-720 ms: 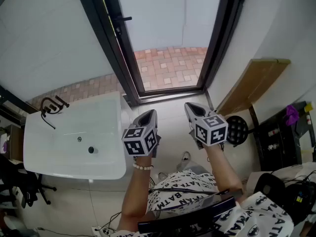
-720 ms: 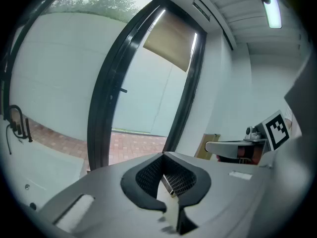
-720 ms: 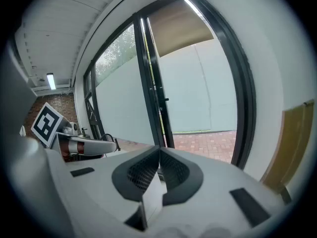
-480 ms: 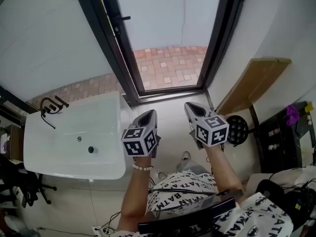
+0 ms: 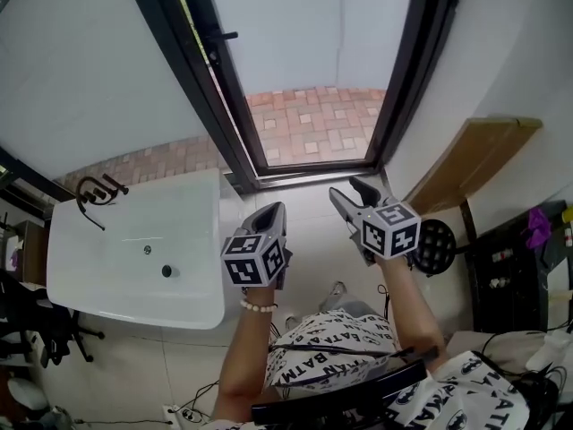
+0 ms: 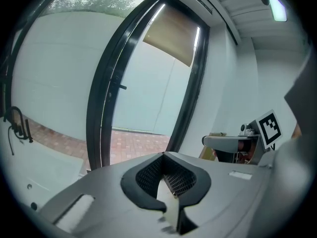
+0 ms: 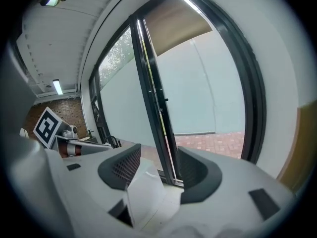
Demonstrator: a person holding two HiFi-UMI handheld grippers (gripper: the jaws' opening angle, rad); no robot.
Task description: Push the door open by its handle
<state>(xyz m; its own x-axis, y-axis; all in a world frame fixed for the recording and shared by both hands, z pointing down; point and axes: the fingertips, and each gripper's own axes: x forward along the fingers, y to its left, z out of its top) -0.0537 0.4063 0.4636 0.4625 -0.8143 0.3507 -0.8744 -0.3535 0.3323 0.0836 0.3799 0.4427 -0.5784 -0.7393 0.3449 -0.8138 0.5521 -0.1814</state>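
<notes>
– Short of the door, in the head view, what could be got wrong?
– Both grippers are held low by the threshold of the dark-framed glass door. They are well apart from its small black lever handle, which is set high on the door's stile. The left gripper is clenched on nothing. The right gripper is released, with nothing between its jaws. It is judged that glass or frame might be pushed instead of the handle, or that a tip might slide off so thin a lever. The white rectangular basin beside the door could be knocked by an elbow.
– And what is not made out there?
– The door's top is cut off. Whether the leaf is latched or already ajar cannot be told.
– From the left gripper view?
– The pads of the left gripper are seen pressed together and empty. The handle is shown only as a tiny stub on the door far ahead, so its shape cannot be read.
– And the right gripper view?
– The jaws of the right gripper are spread, and the door's stile is seen far beyond the gap. Kept so wide, they might, it is judged, let the lever be caught between them, not pushed. The door's hinges are not shown.
</notes>
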